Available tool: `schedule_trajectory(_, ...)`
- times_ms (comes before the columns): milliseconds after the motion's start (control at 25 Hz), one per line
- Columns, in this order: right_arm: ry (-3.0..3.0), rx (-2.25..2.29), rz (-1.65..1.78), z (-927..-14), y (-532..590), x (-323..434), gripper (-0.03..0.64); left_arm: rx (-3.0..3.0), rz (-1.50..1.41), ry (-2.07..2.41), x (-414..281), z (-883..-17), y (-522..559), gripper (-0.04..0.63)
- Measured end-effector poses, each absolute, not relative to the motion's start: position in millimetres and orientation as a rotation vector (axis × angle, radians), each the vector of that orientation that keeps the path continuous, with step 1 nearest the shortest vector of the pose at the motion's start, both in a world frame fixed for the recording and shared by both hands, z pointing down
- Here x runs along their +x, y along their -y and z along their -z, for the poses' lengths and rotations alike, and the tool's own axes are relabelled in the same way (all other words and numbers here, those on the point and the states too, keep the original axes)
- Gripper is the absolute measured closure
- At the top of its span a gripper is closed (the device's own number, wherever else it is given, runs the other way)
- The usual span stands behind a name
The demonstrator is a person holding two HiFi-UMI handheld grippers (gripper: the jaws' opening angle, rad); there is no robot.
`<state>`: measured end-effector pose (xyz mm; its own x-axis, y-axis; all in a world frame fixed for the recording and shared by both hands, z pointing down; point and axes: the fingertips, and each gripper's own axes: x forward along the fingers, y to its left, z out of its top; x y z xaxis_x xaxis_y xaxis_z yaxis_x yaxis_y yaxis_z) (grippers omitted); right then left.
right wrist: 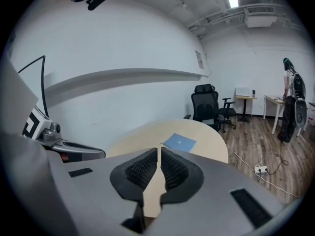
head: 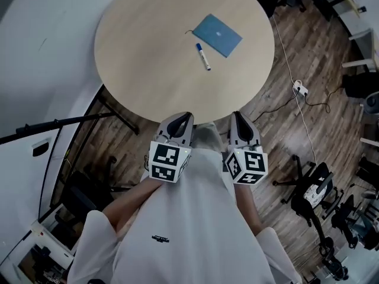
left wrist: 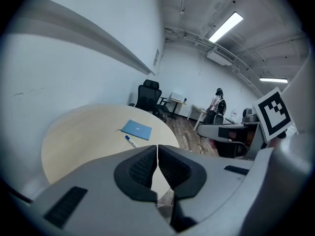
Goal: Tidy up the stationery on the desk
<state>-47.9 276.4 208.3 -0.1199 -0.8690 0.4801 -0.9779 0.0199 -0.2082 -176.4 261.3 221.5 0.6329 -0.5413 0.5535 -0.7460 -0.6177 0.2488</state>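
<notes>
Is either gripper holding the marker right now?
No, the marker lies on the table beside the blue notebook, while the left gripper and right gripper sit empty at its near edge.

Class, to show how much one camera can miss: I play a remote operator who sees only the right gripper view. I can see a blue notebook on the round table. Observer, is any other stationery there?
Observer: Yes. The head view shows a marker with a blue cap lying beside the notebook, on the side nearer the person.
Operator: Is the left gripper carrying anything?
Observer: No. The left gripper view shows the left gripper with its jaws together and nothing between them.
</notes>
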Motion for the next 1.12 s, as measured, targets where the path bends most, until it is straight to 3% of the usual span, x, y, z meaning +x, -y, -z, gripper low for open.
schedule_trajectory(480,2.256,1.695,-0.770,-217,-144,50,0.568,2.259,-0.616,1.198,-72,-221,-143,0.571)
schedule_trajectory(1120,2.317,1.516,-0.761,-256,-64,73,0.568,2.173,-0.638,1.220,-22,-255,-72,0.571)
